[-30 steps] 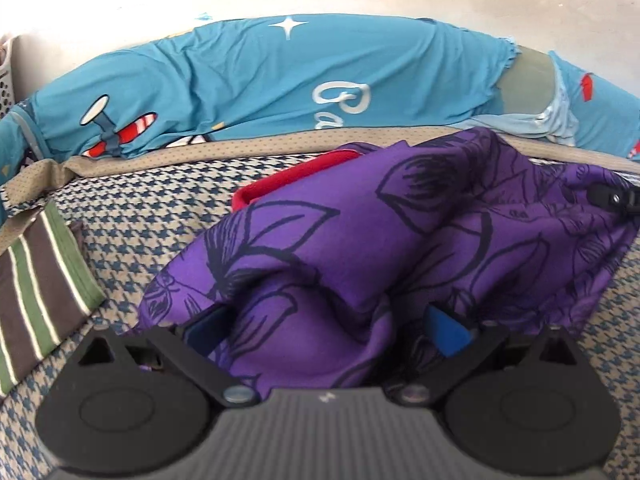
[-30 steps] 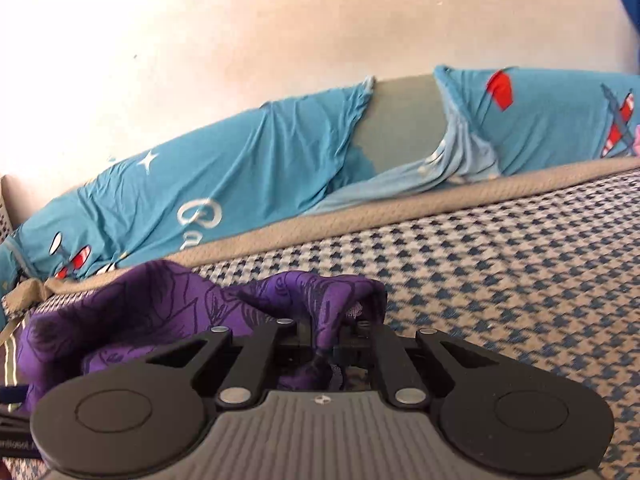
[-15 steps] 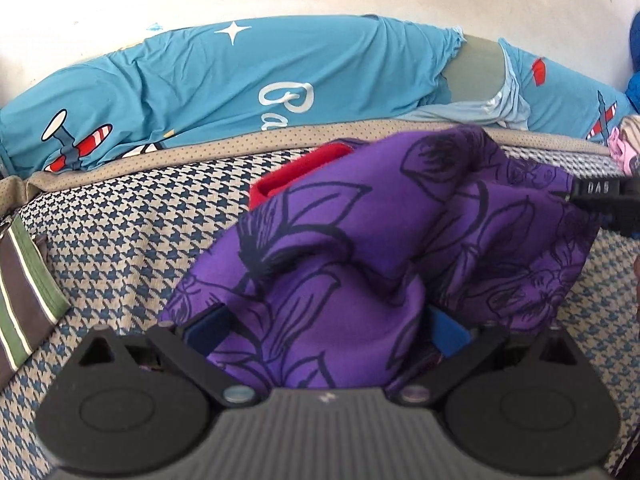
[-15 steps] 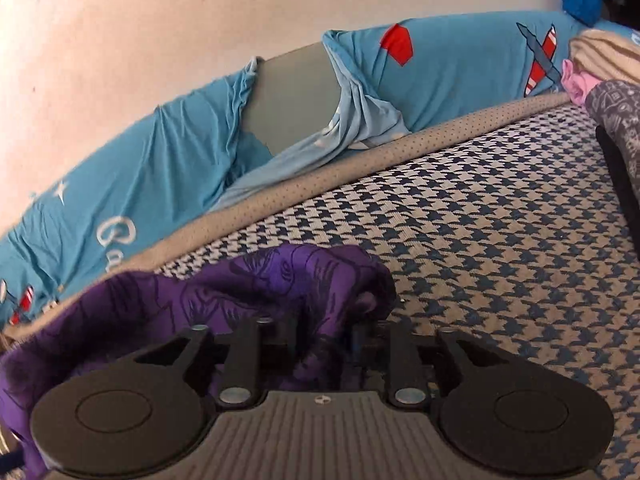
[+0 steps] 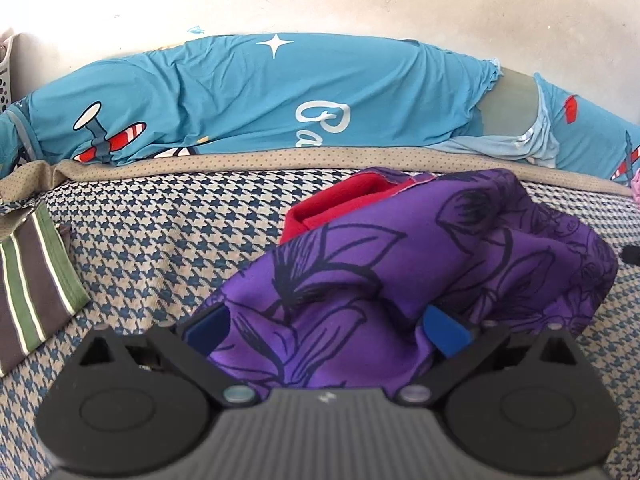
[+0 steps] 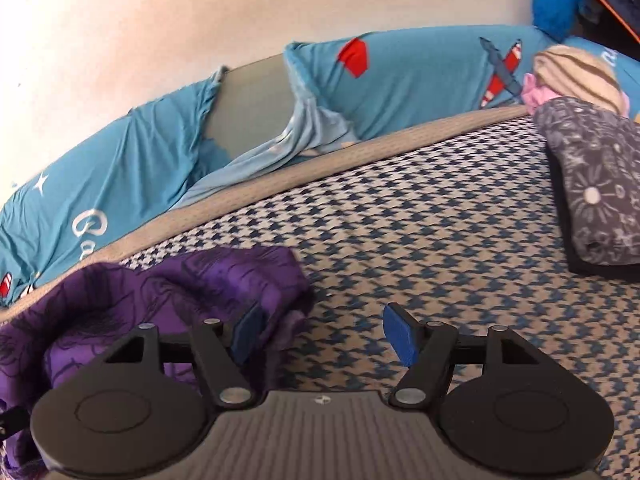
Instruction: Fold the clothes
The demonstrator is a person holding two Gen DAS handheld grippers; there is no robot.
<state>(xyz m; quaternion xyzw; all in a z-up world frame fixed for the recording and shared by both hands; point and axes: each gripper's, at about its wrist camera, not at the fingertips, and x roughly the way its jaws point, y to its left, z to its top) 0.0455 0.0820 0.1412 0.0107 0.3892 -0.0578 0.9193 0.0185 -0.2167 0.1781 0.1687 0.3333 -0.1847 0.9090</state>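
On the bed (image 6: 440,216), the right gripper (image 6: 324,336) has its jaws opening, empty — purple cloth (image 5: 420,280) at its nine o'clock; left gripper (image 5: 326,330) jaws wide, cloth bunched between, grip unclear.

A: What is different with the right gripper (image 6: 324,334) against a second ago?

B: Back then its blue pads were clamped on a fold of the purple floral garment (image 6: 168,292). Now the jaws are opening, and only the houndstooth bedcover (image 6: 420,232) shows in the gap between them.

A: And the cloth itself?

B: Released, it sits slumped just to the left of the left pad, no longer pinched between the two.

A: Has the view shifted?

B: Yes. It has swung to the right of the garment: a folded dark patterned piece (image 6: 592,188) on the bedcover has come into sight, well apart from the purple cloth.
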